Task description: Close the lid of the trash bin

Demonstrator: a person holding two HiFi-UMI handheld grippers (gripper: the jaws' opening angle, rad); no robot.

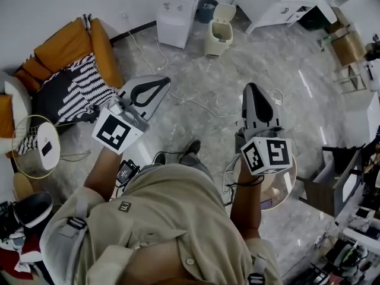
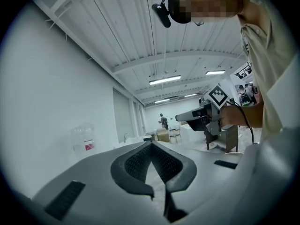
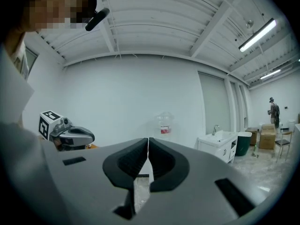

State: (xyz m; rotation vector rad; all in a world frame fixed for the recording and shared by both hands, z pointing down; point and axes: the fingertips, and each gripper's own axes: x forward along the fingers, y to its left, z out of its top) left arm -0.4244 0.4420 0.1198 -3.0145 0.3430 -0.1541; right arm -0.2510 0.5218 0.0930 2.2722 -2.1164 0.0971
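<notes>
While the lid stands tipped up and back off the trash bin, nothing of the closing is done yet. Bin mouth is open to the room.

- Left to do, as I judge it: cross the floor to the bin, get a gripper onto the raised lid, swing it down until it seats.
- Bin position: on the marble floor by the far wall, just beside a white water dispenser.
- Left gripper: jaws together at the tips, nothing between them.
- Right gripper: jaws pressed together, holding nothing.
- Both are carried in front of the person, pointing roughly toward that wall.
- Relation: bin lies ahead, between the lines of the 2 grippers, nearer the right one's line, well apart from both. No contact.
</notes>
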